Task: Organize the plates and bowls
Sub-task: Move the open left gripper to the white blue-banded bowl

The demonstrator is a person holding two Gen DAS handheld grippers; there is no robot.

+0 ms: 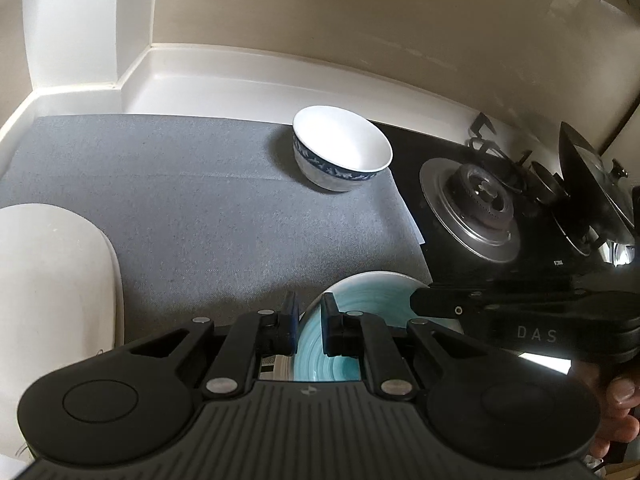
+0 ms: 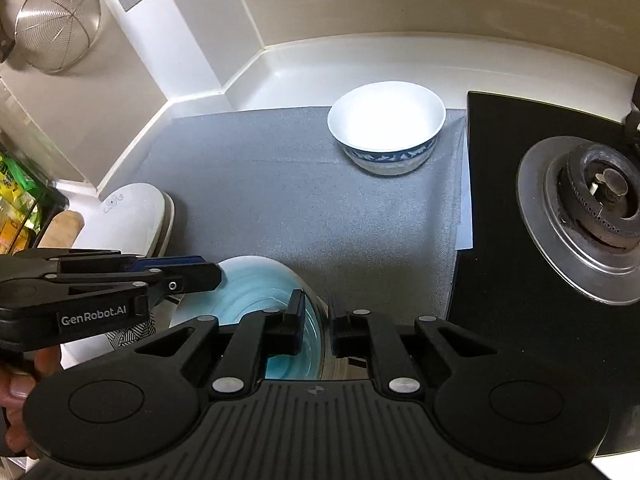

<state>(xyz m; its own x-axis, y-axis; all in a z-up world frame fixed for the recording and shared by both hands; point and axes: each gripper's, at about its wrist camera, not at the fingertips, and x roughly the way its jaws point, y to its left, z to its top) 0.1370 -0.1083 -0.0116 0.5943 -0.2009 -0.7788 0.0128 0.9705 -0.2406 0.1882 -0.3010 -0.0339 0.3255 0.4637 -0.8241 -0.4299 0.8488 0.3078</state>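
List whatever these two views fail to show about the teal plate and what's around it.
- Teal plate: near half hidden by the left gripper in the left wrist view; the right gripper covers it in the right wrist view.
- What the plate rests on: hidden beneath it in both.
- Patterned item: mostly behind the left gripper, right wrist view.
- White appliance: cut by the left edge.

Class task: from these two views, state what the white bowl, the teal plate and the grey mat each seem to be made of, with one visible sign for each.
White bowl: likely glazed ceramic; glossy white inside, printed blue band outside.
Teal plate: probably glazed stoneware or glass; shiny surface with concentric teal rings and a pale rim.
Grey mat: looks like woven fabric or felt; matte, finely speckled texture, no shine.
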